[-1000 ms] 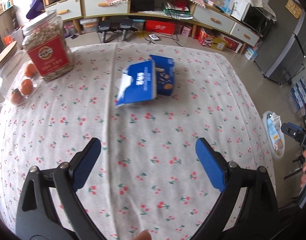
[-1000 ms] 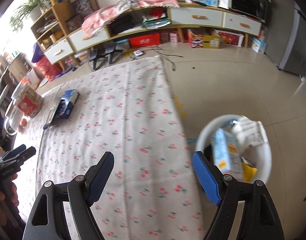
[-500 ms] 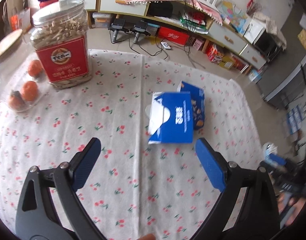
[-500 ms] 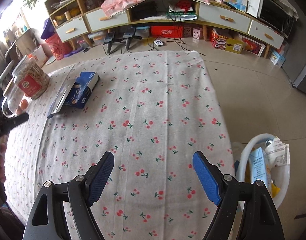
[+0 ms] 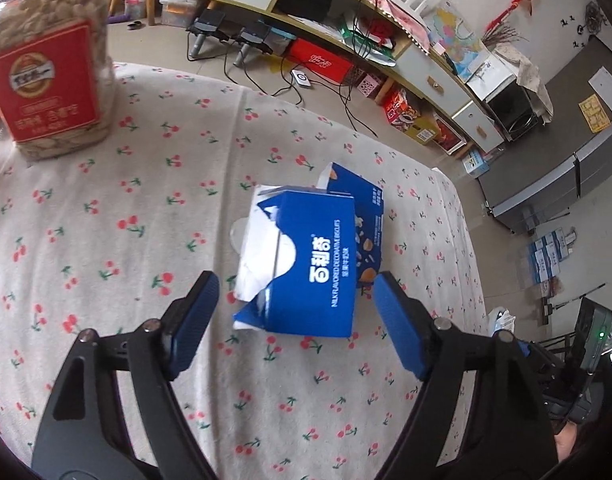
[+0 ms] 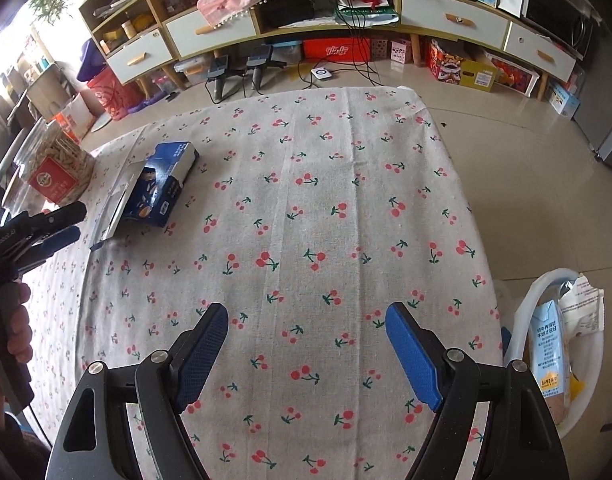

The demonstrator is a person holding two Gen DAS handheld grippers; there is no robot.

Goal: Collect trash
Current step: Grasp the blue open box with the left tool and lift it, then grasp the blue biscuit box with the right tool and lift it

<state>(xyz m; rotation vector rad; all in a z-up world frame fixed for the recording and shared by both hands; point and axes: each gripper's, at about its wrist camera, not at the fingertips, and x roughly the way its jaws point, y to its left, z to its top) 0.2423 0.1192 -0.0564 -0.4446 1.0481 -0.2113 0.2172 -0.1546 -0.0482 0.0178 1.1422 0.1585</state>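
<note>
Fingers (image 5: 194, 320) nearer biscuit box (image 5: 306, 264) than before

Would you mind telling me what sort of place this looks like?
Probably a home living room: a table under a cherry-print cloth, a long low cabinet with drawers along the wall, and a white waste bin on the tiled floor.

Tabletop (image 6: 345, 200): matt woven cloth w/ cherry print, creased. Box (image 5: 309, 268): glossy blue printed card, torn end showing white paper. Jar (image 5: 50, 68), beyond box: clear plastic, glossy red label. Left hand-held gripper (image 5: 294, 316): matt black plastic arms, blue textured pads, small metal pins. Right hand-held gripper (image 6: 306, 344): same build. Bin (image 6: 545, 320), off the cloth's edge: smooth white plastic. Floor (image 6: 505, 140): glossy tile.
</note>
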